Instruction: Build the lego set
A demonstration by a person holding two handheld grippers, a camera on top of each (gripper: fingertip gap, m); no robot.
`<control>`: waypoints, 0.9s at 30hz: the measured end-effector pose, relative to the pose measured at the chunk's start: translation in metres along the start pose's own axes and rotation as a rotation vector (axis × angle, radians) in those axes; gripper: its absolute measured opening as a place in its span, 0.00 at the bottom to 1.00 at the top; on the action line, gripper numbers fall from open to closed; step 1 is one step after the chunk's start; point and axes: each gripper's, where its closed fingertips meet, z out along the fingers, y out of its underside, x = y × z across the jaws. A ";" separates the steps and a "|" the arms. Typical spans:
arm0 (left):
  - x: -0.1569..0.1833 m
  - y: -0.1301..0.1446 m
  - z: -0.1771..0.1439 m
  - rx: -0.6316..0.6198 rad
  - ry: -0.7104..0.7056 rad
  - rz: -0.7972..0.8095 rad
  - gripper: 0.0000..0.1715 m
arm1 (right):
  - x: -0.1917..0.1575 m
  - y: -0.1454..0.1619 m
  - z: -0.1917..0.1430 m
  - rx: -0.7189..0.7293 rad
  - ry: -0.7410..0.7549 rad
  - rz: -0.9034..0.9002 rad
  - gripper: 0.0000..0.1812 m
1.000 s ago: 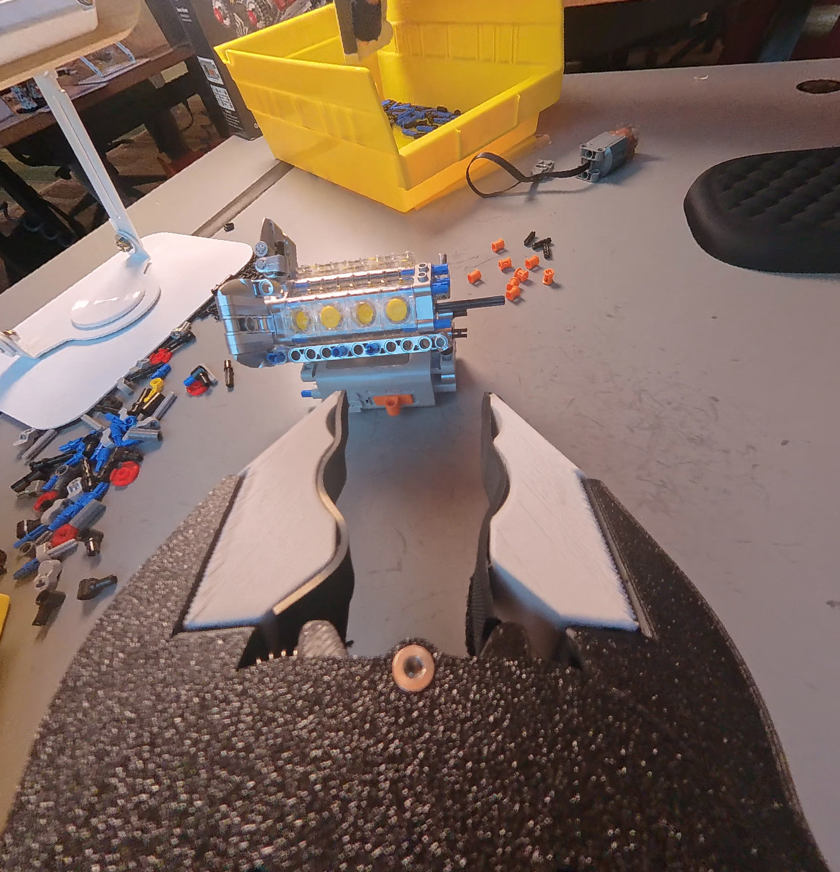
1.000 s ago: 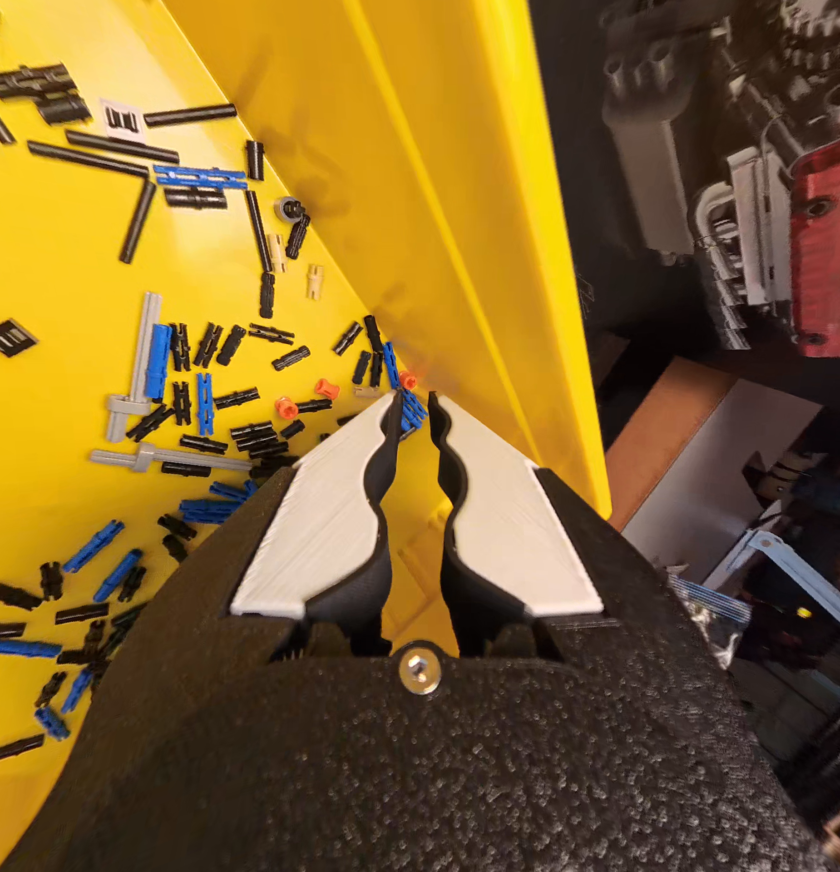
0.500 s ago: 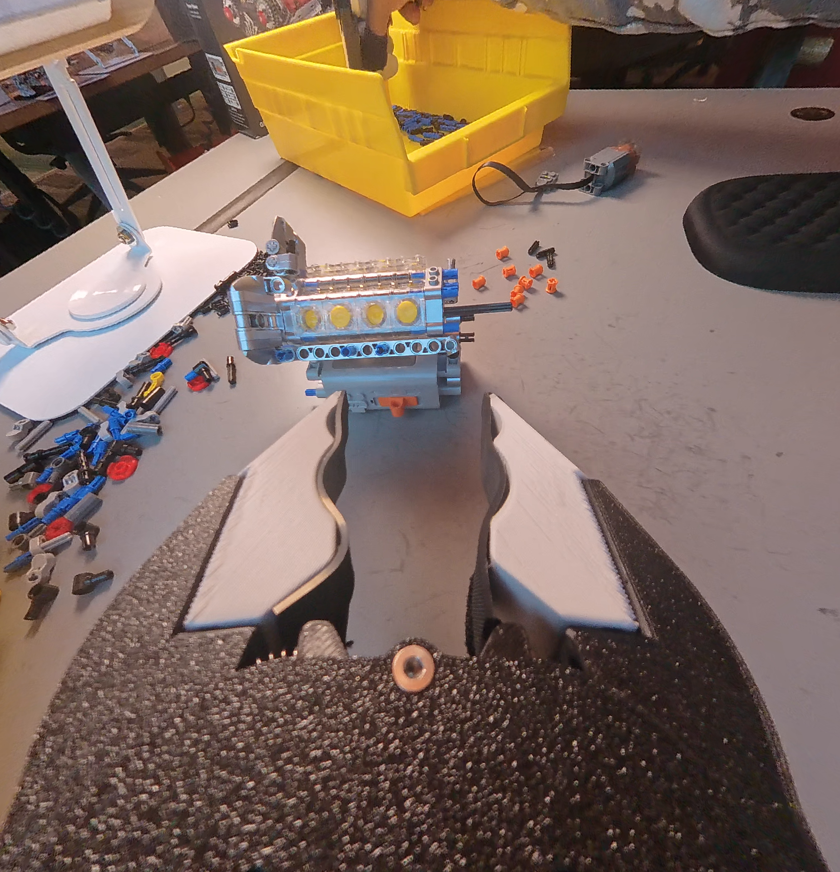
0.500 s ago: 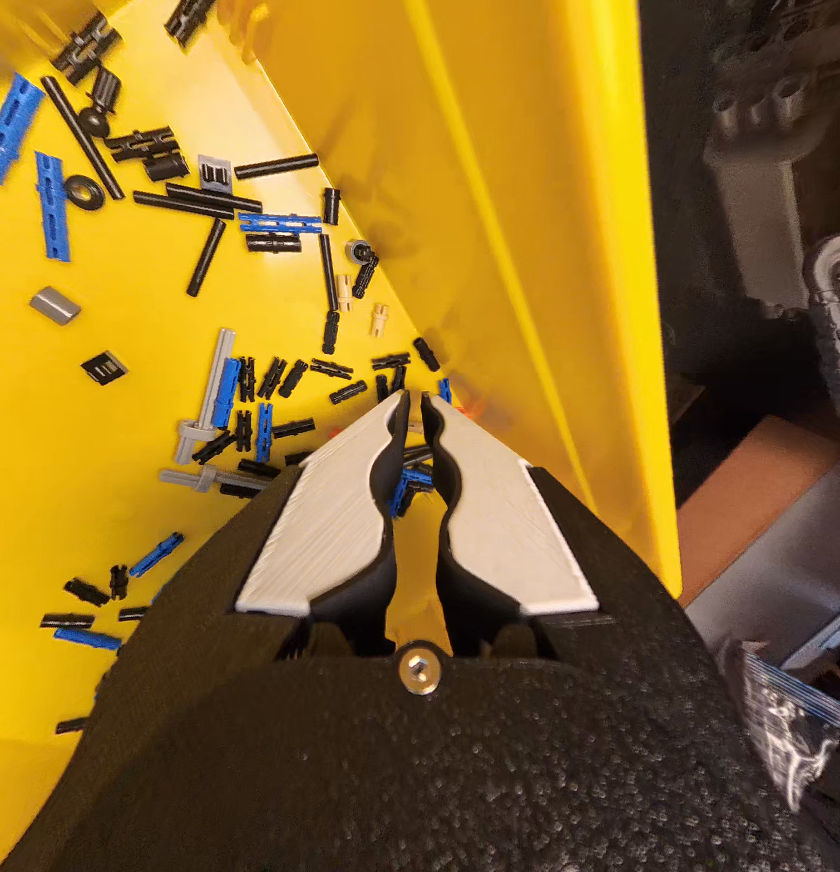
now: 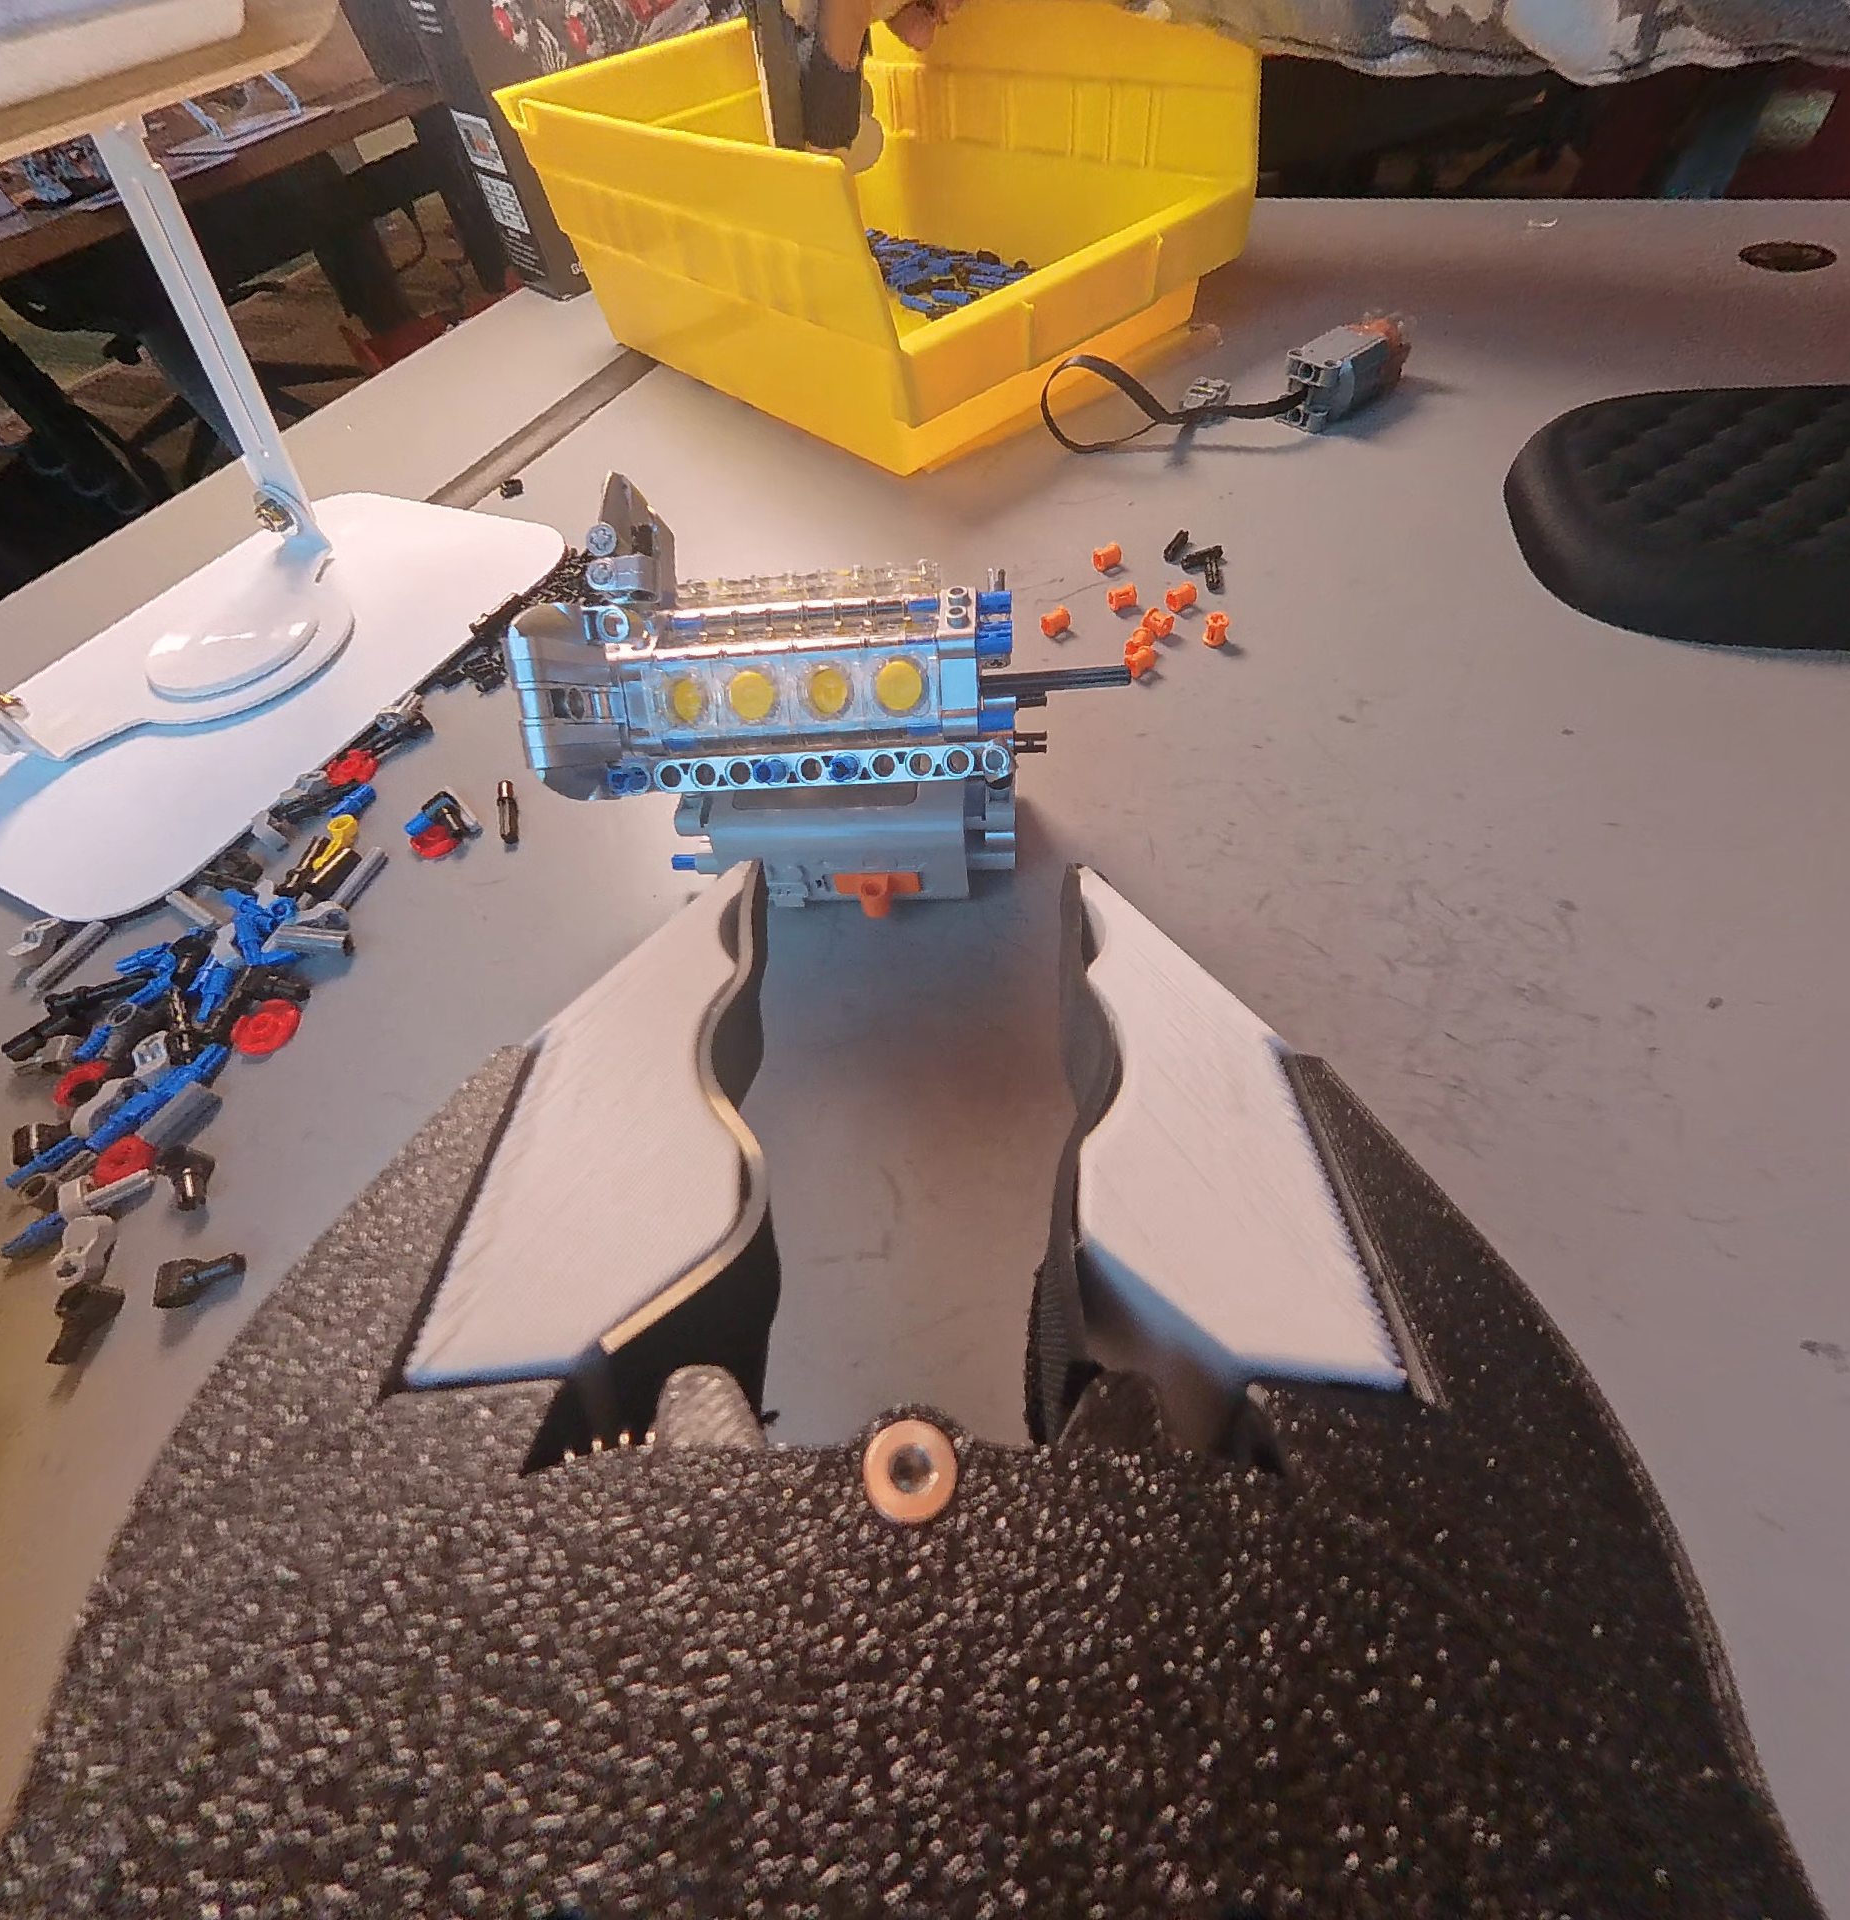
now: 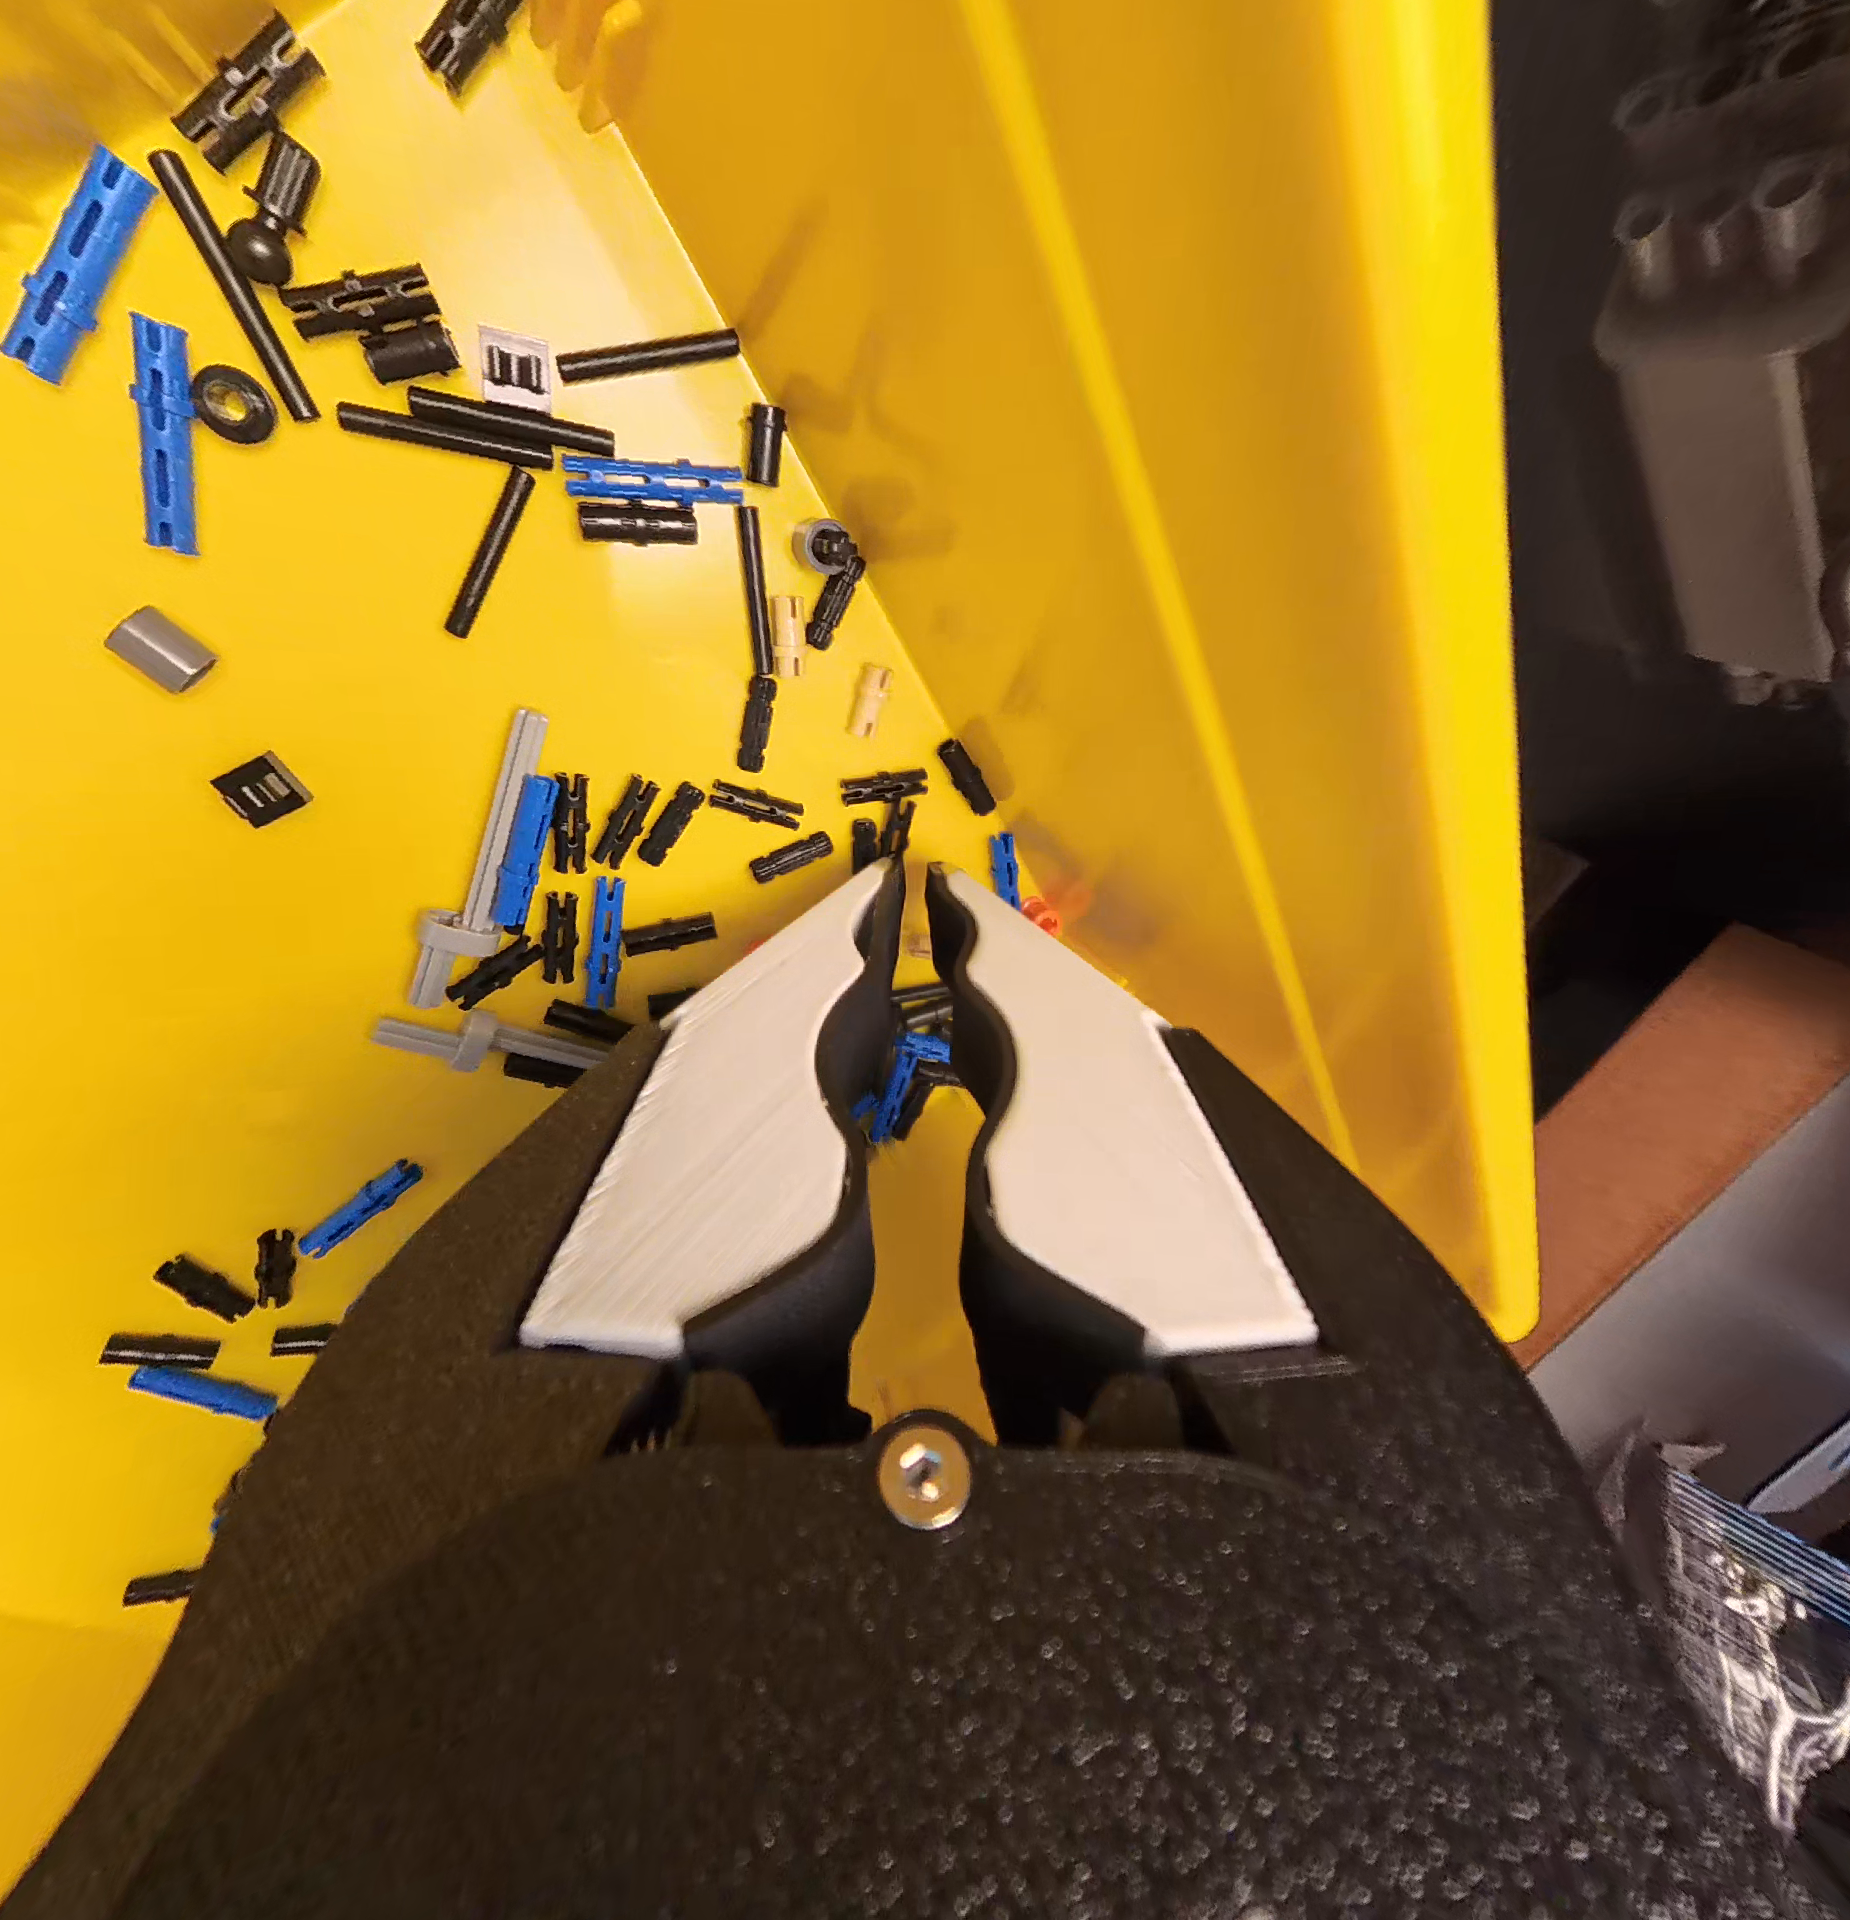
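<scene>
Left wrist view: white lamp base (image 5: pixel 121 748) far left on grey counter (image 5: pixel 1420 1039), loose blue, black, red pins (image 5: pixel 152 1039) scattered below it. Left gripper (image 5: pixel 913 883) wide open, holding nothing, tips just short of grey brick engine model (image 5: pixel 775 707). Orange bushings (image 5: pixel 1149 623) right of model, black pad (image 5: pixel 1710 509) far right. Right wrist view: right gripper (image 6: pixel 910 878) down in yellow bin (image 6: pixel 1108 520), tips nearly closed; can't tell if it's got anything. Black pins (image 6: pixel 786 810) and blue pins (image 6: pixel 162 447) all around.

1 yellow bin (image 5: pixel 755 260), 1 brick engine model (image 5: pixel 775 707), 4 yellow pistons (image 5: pixel 791 694), 1 motor (image 5: pixel 1347 376).
</scene>
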 end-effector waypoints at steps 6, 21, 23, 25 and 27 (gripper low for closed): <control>0.000 0.000 0.000 0.000 0.001 -0.002 0.32 | -0.005 -0.012 -0.014 0.086 -0.064 0.041 0.04; -0.001 0.000 0.000 -0.001 0.002 -0.008 0.32 | -0.020 -0.011 -0.007 0.075 -0.187 0.190 0.00; -0.001 0.000 0.000 0.000 0.002 -0.008 0.32 | -0.020 -0.009 -0.006 0.063 -0.188 0.209 0.00; -0.001 0.000 0.000 0.000 0.002 -0.007 0.32 | -0.020 -0.008 -0.006 0.066 -0.200 0.225 0.00; 0.000 0.000 0.001 -0.001 0.003 -0.006 0.32 | -0.021 -0.007 -0.006 0.069 -0.207 0.241 0.00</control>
